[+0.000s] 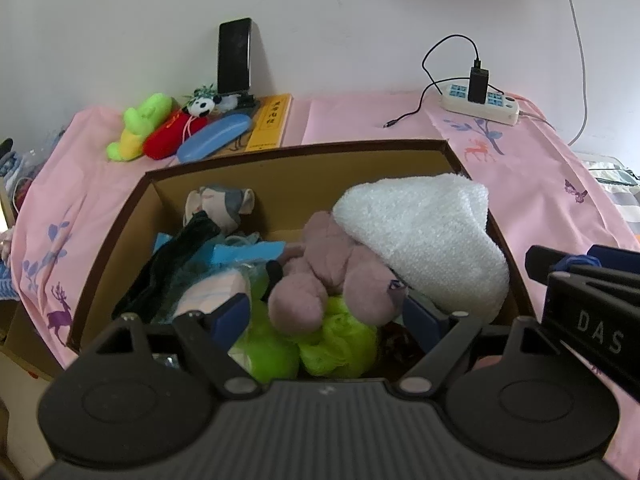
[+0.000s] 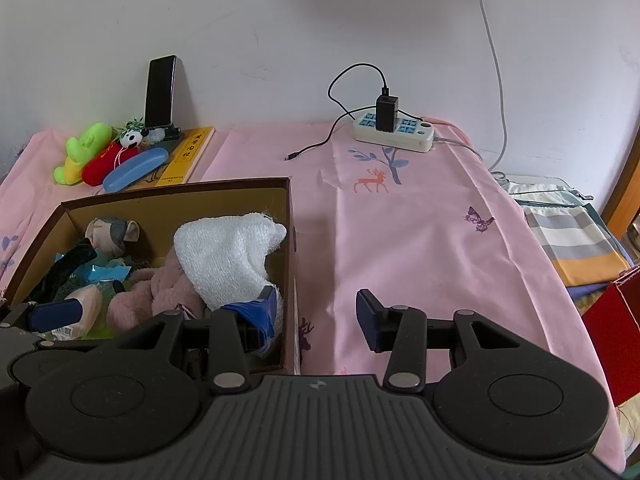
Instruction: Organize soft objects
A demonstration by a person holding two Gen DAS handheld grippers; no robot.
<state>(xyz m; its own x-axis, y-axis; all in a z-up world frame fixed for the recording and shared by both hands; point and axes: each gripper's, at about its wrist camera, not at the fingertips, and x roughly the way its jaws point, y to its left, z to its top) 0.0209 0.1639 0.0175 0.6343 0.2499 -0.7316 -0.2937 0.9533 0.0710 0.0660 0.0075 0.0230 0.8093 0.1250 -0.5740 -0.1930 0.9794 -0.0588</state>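
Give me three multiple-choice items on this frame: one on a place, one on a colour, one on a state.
1. Where does the white towel lie?
A. in the cardboard box
B. on the power strip
C. under the phone

2. What colour is the glasses case beside the red plush?
A. yellow
B. blue
C. black

3. How do the right tongs stand?
A. shut on the towel
B. shut on nothing
C. open, straddling the box's right wall

Key: 1 A, the towel rests against the box's right side, over the pink plush. 2 B, the case is light blue. 3 C, one finger is inside the box, the other over the pink cloth.
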